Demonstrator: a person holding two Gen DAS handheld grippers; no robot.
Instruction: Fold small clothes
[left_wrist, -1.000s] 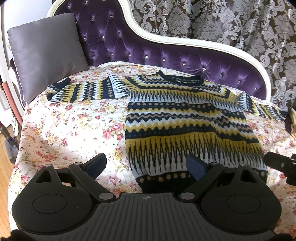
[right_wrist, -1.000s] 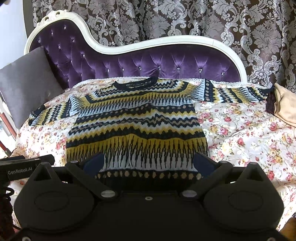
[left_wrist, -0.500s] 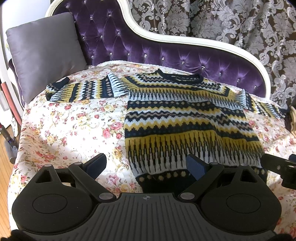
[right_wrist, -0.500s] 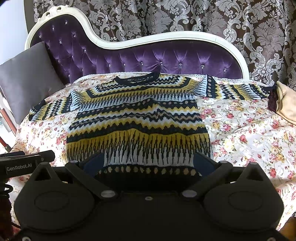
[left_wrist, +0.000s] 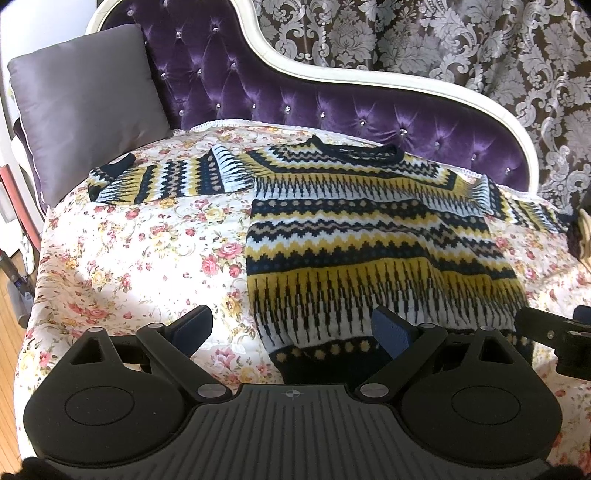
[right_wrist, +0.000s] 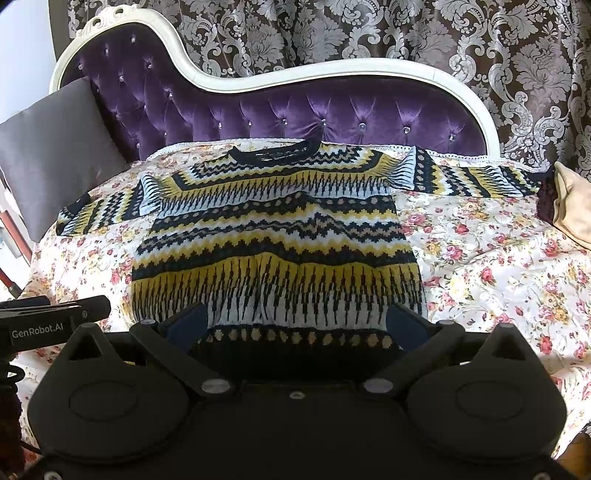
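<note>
A yellow, navy and white patterned sweater (left_wrist: 354, 236) lies flat, front up, on the floral sheet (left_wrist: 147, 251), sleeves spread to both sides and hem toward me. It also shows in the right wrist view (right_wrist: 277, 251). My left gripper (left_wrist: 291, 325) is open and empty just above the hem's left corner. My right gripper (right_wrist: 295, 325) is open and empty, centred over the hem. The right gripper's side also shows at the right edge of the left wrist view (left_wrist: 554, 336).
A purple tufted sofa back (right_wrist: 295, 110) with a white frame runs behind. A grey cushion (left_wrist: 85, 110) leans at the left end. A beige cushion (right_wrist: 572, 206) lies at the right edge. Patterned curtains (right_wrist: 369, 33) hang behind. The left gripper's body (right_wrist: 51, 325) shows at the left of the right wrist view.
Both grippers have moved slightly forward and down toward the sweater's hem. The jaws stay open and the sweater has not moved.
</note>
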